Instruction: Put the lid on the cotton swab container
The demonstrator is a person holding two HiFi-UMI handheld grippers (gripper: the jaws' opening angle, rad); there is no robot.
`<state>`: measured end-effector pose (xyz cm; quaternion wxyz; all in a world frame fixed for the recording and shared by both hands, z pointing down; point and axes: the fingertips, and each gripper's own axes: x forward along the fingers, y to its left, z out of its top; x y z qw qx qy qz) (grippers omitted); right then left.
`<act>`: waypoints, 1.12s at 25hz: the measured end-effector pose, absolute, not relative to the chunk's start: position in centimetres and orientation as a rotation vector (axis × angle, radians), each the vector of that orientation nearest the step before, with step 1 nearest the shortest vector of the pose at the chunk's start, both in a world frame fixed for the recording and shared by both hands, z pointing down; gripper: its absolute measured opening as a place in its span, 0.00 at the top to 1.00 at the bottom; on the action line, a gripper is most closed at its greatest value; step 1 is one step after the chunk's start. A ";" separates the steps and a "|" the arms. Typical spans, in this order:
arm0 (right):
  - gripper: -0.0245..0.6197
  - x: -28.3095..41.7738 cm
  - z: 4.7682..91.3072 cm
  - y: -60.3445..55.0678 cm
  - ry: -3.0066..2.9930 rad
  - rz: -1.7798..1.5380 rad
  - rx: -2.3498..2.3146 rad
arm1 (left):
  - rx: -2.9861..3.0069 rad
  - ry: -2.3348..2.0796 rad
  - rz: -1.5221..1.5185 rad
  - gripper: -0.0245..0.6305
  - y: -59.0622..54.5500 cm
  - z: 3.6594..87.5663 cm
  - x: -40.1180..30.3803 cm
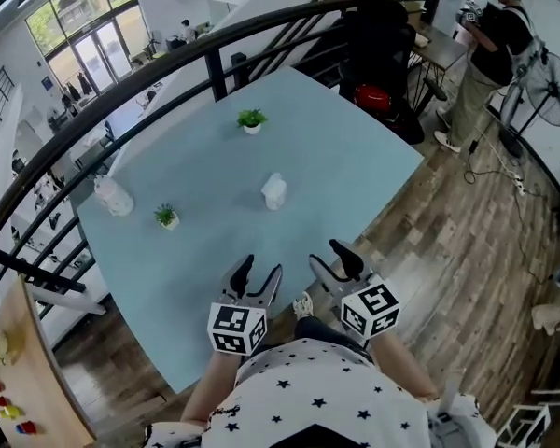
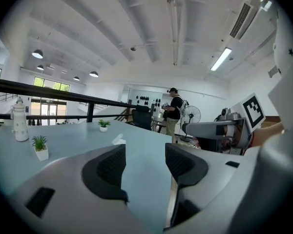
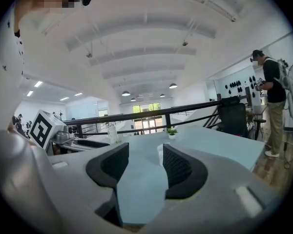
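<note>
Two small white pots, each holding a green leafy plant, stand on the smooth pale blue desk (image 1: 355, 157), one far (image 1: 252, 119) and one at the left (image 1: 166, 216). The small whitish cotton swab container (image 1: 274, 191) sits mid-desk; its contents and lid are too small to make out. A tall white textured bottle (image 1: 113, 196) stands by the left edge. At the near edge the left gripper (image 1: 261, 269) and right gripper (image 1: 327, 254) hover with jaws apart, nothing between them.

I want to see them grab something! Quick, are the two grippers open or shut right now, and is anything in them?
Left gripper: open, holding nothing.
Right gripper: open, holding nothing.
</note>
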<state>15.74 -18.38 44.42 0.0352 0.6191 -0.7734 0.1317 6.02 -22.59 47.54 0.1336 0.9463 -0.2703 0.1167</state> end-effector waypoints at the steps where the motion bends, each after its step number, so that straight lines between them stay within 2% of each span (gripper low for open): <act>1: 0.65 16.4 44.1 -19.5 -2.389 0.399 1.886 | 2.741 -0.797 0.338 0.61 -23.4 47.4 6.7; 12: 0.65 20.4 43.5 -29.5 -2.524 0.366 1.654 | 2.675 -0.965 0.333 0.59 -31.0 48.0 11.3; 28: 0.65 20.4 45.0 -39.3 -2.640 0.431 1.368 | 2.576 -1.091 0.419 0.54 -36.8 51.7 13.1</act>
